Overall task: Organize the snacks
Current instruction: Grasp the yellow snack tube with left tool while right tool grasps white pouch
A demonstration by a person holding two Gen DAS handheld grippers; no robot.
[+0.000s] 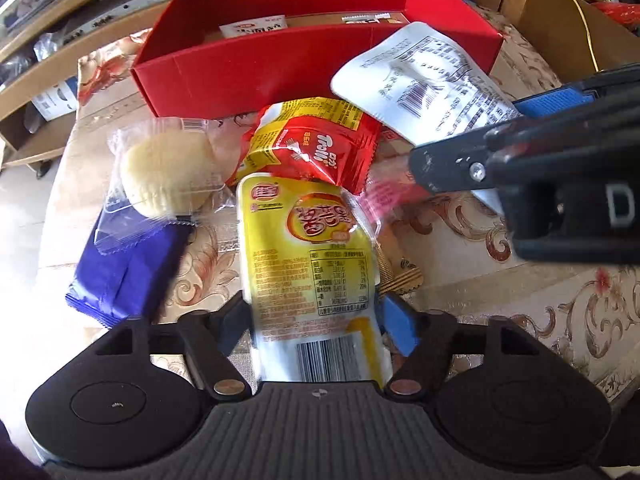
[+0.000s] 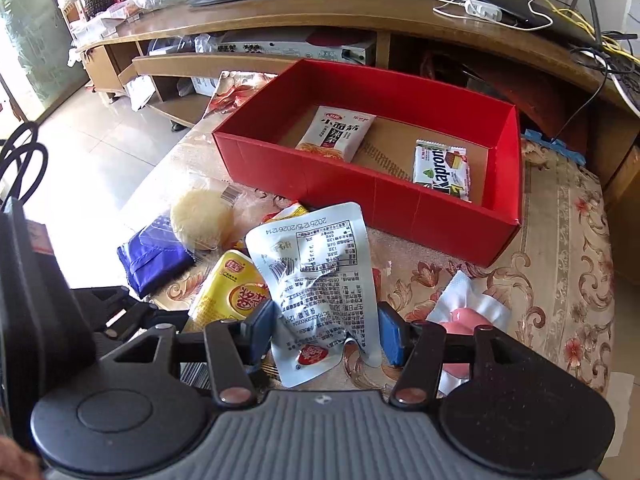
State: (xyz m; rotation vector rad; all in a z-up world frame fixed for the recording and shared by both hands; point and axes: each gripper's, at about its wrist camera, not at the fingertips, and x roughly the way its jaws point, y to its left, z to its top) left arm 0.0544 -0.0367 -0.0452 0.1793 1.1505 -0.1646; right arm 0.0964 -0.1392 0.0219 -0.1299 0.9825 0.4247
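My left gripper (image 1: 316, 320) is shut on a yellow snack pack (image 1: 308, 256) and holds it over the table. My right gripper (image 2: 326, 328) is shut on a silver-white pouch (image 2: 320, 276), which also shows in the left wrist view (image 1: 424, 76). A red box (image 2: 360, 196) stands behind; inside lie a white noodle-snack pack (image 2: 336, 132) and a Kapron wafer (image 2: 442, 168). On the table lie a red Trolli bag (image 1: 316, 148), a round pastry in clear wrap (image 1: 164, 172) and a blue pack (image 1: 124, 264).
A pink sausage in clear wrap (image 2: 468, 316) lies right of my right gripper. The floral tablecloth (image 2: 560, 260) covers the table. A wooden TV stand (image 2: 320, 12) with cables stands behind the box. Cardboard boxes (image 1: 560, 28) stand at the far right.
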